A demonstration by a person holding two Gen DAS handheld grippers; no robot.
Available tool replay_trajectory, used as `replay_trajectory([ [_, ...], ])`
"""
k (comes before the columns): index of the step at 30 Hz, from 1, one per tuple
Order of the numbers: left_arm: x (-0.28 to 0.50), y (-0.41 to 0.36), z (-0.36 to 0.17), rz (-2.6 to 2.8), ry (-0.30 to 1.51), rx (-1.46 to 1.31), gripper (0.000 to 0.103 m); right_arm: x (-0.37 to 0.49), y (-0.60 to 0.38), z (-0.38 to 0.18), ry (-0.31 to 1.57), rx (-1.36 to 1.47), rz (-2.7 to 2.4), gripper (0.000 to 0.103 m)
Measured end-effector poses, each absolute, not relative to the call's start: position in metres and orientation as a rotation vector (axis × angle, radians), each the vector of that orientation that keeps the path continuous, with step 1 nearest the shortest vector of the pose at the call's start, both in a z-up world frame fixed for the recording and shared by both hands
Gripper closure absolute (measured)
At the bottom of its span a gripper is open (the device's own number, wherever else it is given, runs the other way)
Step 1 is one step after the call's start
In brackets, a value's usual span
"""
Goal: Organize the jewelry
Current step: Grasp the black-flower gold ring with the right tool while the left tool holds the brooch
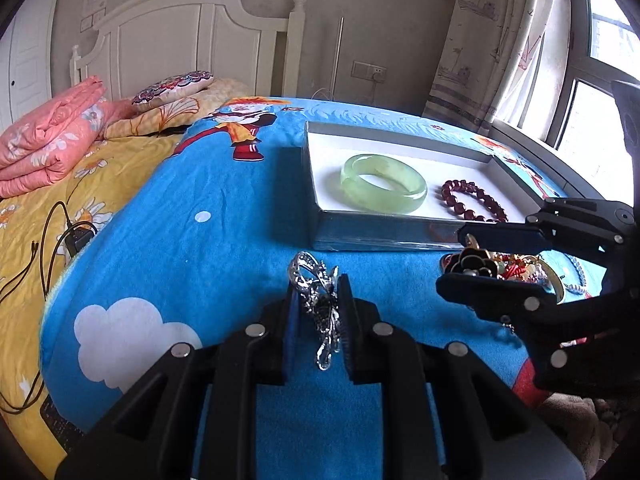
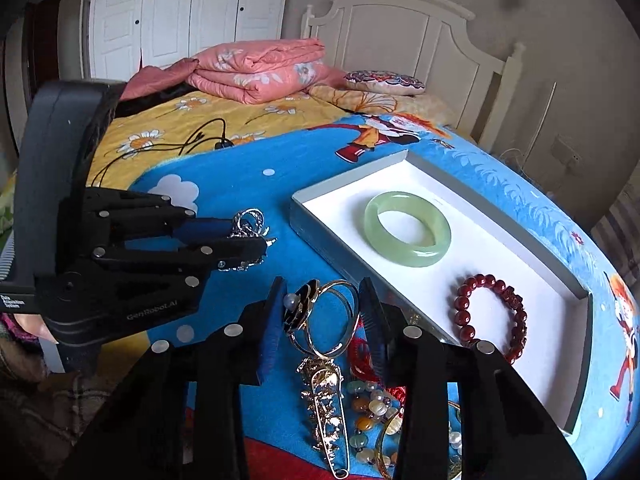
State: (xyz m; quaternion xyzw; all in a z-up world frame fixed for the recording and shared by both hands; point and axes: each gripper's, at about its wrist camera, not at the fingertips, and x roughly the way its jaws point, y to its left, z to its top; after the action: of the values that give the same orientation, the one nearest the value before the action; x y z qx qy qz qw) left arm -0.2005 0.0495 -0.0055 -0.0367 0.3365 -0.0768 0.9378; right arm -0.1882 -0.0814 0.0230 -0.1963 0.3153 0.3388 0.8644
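An open white-lined box point(image 1: 320, 184) lies on the blue blanket. It holds a green jade bangle point(image 1: 382, 188) point(image 2: 408, 228) and a dark red bead bracelet point(image 1: 476, 200) point(image 2: 490, 316). My left gripper point(image 1: 318, 280) point(image 2: 260, 236) is shut on a silver ornament point(image 1: 316, 300) just above the blanket, in front of the box. My right gripper point(image 2: 320, 284) point(image 1: 450, 258) straddles a gold bangle with a black flower point(image 2: 298, 308). Its pads stand close on either side, and a thin gap shows at the right pad. Below it lie a gold pin brooch point(image 2: 324, 400) and mixed beads point(image 2: 368, 404).
A black charger and cables point(image 1: 60, 232) lie on the yellow sheet to the left. A folded pink quilt point(image 2: 260, 72) and a patterned pillow point(image 2: 384, 80) sit by the headboard. A window and curtain point(image 1: 500, 40) line the bed's right side.
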Motion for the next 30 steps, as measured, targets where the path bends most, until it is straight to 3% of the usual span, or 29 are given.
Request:
replay_trajectory([
  [30, -0.200, 0.031, 0.016, -0.191, 0.659, -0.040, 0.094, -0.174, -0.158, 0.048, 0.600, -0.141, 0.657, 0.066],
])
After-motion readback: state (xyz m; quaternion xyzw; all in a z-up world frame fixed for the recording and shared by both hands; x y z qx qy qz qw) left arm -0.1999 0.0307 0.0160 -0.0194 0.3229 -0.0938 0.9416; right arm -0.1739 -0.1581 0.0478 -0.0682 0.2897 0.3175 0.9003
